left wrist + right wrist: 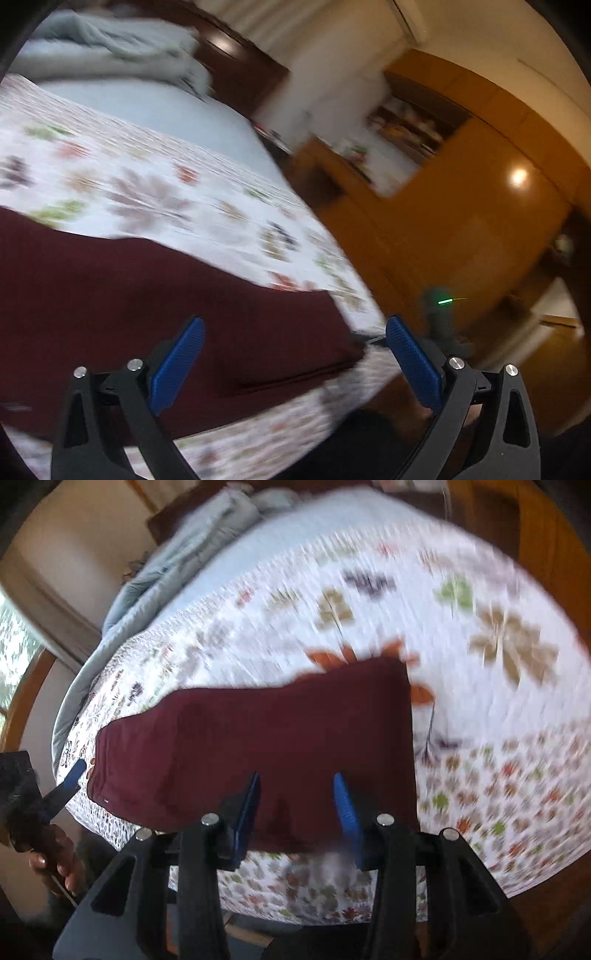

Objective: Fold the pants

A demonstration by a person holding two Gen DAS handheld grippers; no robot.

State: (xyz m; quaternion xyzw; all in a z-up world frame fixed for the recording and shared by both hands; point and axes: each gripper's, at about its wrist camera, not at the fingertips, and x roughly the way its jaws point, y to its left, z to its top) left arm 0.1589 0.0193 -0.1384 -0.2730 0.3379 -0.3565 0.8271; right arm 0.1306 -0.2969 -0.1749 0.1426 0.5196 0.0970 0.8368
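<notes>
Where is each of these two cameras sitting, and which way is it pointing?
Left wrist view: on the left gripper, looking along its open blue fingers at one end of the maroon pants, past the bed's edge to a wooden wardrobe.
Right wrist view: on the right gripper, looking down over the pants on the floral bedspread; the left gripper and the hand holding it show at the left edge.
Shared: pants, bedspread, grey blanket.
</notes>
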